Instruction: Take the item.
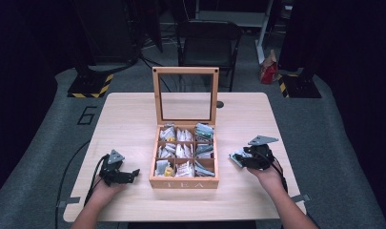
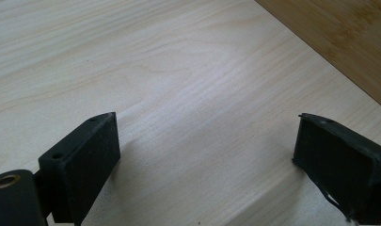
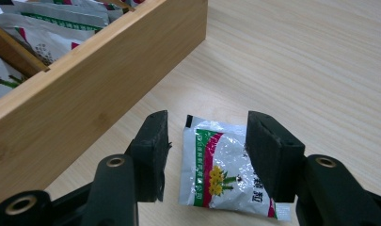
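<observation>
Just to the right of the wooden tea box [image 1: 183, 182], my right gripper [image 3: 207, 141] hangs over a tea packet [image 3: 221, 169] that lies flat on the table [image 1: 133, 114]. My jaws there stand apart with the packet between them, and neither pad presses on it; there is a gap of bare wood between the left pad and the packet's edge, while the right pad overlaps the packet's far edge in my own view. The packet is silver with a green and red band and a yellow flower print, and it lies just beside the box's right wall without touching it. The box stands with its glass lid [image 1: 186, 95] upright, and its compartments are full of packets. To the left of the box, my left gripper [image 2: 207, 155] sits low over bare table, its jaws wide apart with nothing between them.
</observation>
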`<action>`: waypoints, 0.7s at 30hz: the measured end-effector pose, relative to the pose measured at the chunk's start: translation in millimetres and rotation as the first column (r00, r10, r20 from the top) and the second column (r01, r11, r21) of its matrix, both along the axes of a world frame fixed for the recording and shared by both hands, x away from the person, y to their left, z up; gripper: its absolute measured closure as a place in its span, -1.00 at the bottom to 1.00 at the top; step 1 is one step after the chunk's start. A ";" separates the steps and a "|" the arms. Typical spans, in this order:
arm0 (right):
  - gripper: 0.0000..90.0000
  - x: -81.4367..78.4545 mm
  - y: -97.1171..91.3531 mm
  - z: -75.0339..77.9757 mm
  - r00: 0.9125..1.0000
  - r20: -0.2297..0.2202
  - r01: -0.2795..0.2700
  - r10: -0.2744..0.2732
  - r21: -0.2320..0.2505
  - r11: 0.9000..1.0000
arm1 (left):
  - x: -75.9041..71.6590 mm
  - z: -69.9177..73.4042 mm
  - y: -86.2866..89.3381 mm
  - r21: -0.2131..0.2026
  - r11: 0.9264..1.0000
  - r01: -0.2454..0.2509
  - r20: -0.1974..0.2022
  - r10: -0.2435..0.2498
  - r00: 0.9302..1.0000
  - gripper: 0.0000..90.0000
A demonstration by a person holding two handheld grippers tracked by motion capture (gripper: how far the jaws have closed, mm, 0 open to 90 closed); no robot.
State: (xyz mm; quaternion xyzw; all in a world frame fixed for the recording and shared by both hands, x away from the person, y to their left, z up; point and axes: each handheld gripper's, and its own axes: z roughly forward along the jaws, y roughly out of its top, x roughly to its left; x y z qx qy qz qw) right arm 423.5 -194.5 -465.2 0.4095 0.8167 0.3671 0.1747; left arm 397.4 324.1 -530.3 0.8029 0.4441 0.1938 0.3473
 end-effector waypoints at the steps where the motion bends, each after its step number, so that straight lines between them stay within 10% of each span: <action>1: 0.09 -1.0 0.5 0.2 1.000 0.004 0.007 -0.007 0.005 1.000 | 0.0 0.0 0.0 0.000 1.000 0.000 0.000 0.000 1.000 -0.84; 21: 0.17 -27.5 1.9 -9.7 1.000 0.013 -0.024 0.024 -0.007 1.000 | 0.0 0.0 0.0 0.000 1.000 0.000 0.000 0.000 1.000 -0.84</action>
